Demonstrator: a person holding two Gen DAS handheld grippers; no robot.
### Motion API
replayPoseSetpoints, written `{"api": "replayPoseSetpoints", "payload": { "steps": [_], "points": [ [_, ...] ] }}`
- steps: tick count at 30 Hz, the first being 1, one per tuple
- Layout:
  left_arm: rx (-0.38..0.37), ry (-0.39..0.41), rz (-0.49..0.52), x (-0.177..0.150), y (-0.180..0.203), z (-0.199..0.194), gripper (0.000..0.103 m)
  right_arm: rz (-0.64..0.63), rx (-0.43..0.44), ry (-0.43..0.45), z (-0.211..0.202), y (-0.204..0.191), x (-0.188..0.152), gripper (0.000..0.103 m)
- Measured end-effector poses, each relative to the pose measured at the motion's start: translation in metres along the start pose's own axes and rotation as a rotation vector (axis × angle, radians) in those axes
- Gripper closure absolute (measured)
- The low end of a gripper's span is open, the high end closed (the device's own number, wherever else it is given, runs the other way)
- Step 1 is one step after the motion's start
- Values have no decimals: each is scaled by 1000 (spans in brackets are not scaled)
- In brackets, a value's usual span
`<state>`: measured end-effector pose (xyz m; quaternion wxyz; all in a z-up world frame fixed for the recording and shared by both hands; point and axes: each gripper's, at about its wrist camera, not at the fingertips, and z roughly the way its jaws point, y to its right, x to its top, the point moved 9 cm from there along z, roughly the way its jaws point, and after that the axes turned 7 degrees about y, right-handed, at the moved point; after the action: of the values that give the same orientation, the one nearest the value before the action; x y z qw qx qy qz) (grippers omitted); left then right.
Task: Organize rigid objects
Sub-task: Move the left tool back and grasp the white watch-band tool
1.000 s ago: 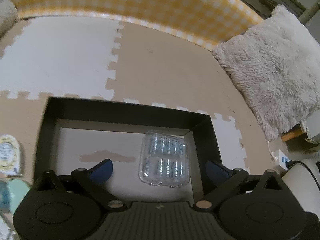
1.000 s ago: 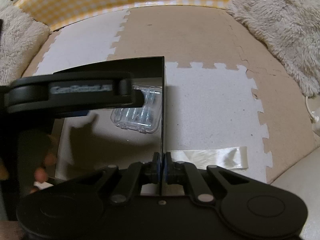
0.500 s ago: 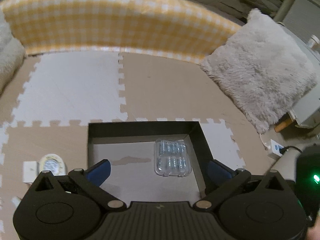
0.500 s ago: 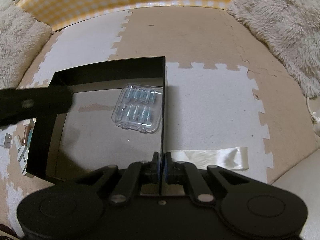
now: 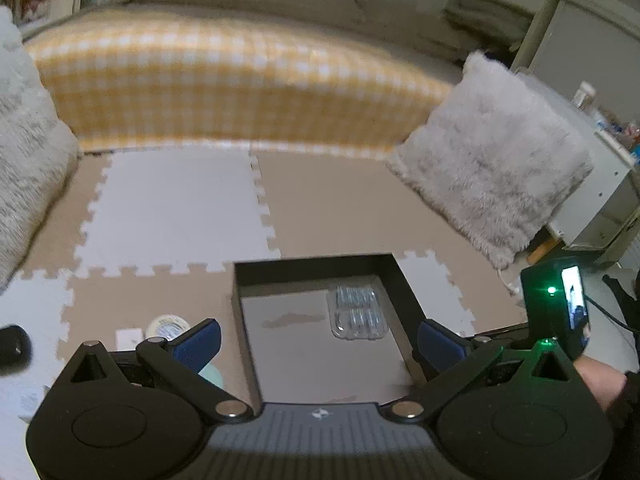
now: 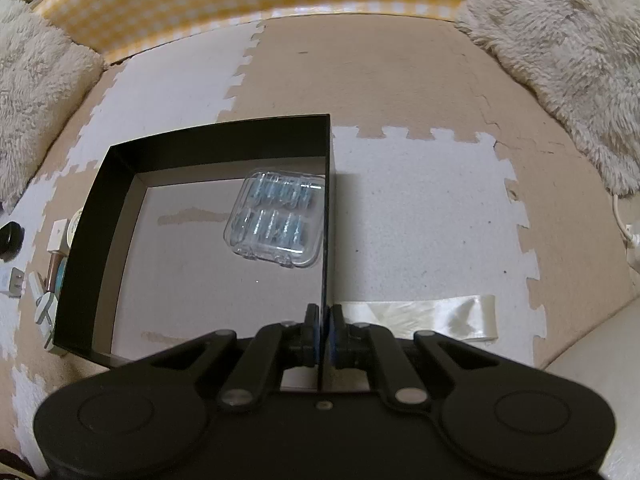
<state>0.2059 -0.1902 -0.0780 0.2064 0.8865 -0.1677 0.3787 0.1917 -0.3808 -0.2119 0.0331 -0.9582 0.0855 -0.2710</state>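
While right gripper (image 6: 325, 334) pinches box (image 6: 327, 216), left gripper (image 5: 318, 340) gapes.

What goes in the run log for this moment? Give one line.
left hand-held gripper: open, empty, above box | right hand-held gripper: shut on box wall | clear case: inside box | small items: outside box

Left tongs (image 5: 318, 340) gape empty; right tongs (image 6: 325, 332) are pinched together.

We see a soft floor of tan and white puzzle mats (image 5: 168, 208), a long yellow and white checked cushion (image 5: 224, 96) behind it, and a fluffy grey pillow (image 5: 492, 172) leaning on a grey cabinet (image 5: 600, 184)
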Motion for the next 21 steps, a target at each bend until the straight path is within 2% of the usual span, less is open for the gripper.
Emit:
{"api": "replayPoseSetpoints", "payload": {
  "steps": [8,13,16,21],
  "points": [
    [54,102,87,10,-37,-36,0,-3,-1,1,0,1,0,98],
    [112,108,160,2,-66,-41,0,-3,-2,2,0,1,0,98],
    [137,72,191,-10,-84,-38,0,-10,-5,2,0,1,0,98],
    [142,-5,164,-41,-110,-26,0,-9,-8,2,1,1,0,98]
  ]
}}
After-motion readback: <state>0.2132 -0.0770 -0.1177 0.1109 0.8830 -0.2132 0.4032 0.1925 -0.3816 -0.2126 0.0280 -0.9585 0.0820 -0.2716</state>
